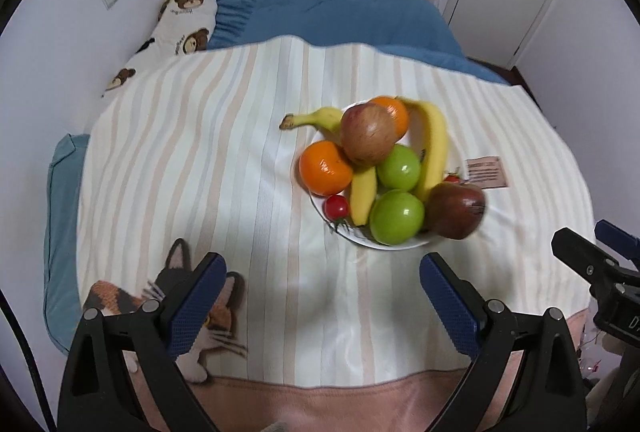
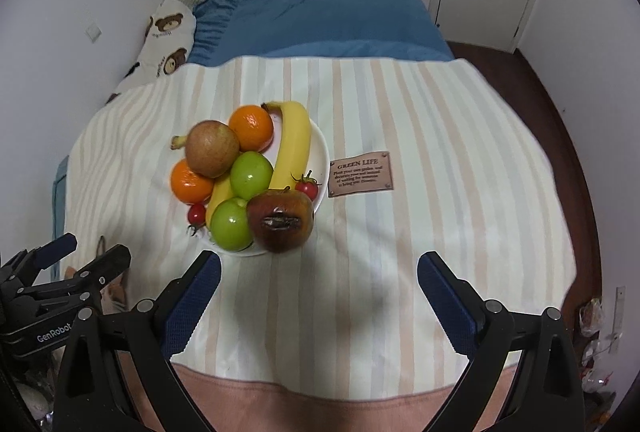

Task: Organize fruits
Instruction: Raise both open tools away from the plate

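Ahead of the left tool [image 1: 320, 284] and right tool [image 2: 319, 282], both held apart and empty, the fruits are seen heaped on the plate [image 2: 322, 151] on the bed, so sorting seems finished and only withdrawal is likely called for.

A white plate [image 2: 322, 151] is sitting on the striped blanket, piled with fruit. A red-green apple [image 2: 212, 148] is resting on top of the pile, flanked by two oranges [image 2: 251, 127]. Two green apples [image 2: 251, 174] are lying at the plate's middle and near edge, between two yellow bananas [image 2: 294, 147]. A dark red pomegranate [image 2: 280, 220] is overhanging the near rim. Cherry tomatoes [image 2: 307, 186] are sitting at the rim.
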`<action>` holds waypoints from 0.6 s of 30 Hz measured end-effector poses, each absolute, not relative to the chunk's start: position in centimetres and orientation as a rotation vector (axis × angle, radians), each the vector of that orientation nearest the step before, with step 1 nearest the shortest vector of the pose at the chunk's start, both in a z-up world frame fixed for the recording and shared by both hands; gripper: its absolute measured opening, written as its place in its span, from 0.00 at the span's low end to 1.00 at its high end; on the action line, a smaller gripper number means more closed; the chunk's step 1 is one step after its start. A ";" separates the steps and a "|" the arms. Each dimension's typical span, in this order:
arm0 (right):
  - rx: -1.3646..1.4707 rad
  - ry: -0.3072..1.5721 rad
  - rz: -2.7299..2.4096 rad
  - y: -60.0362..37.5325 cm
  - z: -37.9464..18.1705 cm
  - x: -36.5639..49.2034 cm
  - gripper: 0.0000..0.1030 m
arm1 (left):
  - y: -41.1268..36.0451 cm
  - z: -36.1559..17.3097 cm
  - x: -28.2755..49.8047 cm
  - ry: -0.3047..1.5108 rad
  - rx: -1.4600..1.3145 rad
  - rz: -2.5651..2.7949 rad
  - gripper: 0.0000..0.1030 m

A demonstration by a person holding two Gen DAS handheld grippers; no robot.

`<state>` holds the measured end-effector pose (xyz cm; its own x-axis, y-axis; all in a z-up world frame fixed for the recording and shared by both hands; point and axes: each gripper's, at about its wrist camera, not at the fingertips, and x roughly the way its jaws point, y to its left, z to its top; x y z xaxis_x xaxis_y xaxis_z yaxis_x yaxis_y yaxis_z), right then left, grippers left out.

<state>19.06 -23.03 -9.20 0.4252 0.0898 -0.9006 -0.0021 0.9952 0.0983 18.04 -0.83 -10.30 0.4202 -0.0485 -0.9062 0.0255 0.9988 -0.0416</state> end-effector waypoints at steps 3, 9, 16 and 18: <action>0.091 1.096 0.055 -23.4 -6.6 16.9 0.98 | -1.0 -8.0 16.4 1.106 -0.025 -0.048 0.96; 0.073 0.990 0.062 -23.5 -0.3 11.8 0.99 | -1.7 -2.2 12.0 1.017 -0.011 -0.058 0.96; 0.063 0.882 0.079 -23.2 6.2 6.0 1.00 | -1.9 3.4 6.8 0.927 -0.010 -0.042 0.96; 0.067 0.865 0.085 -23.1 7.4 4.8 1.00 | -1.9 4.5 5.8 0.908 -0.011 -0.041 0.96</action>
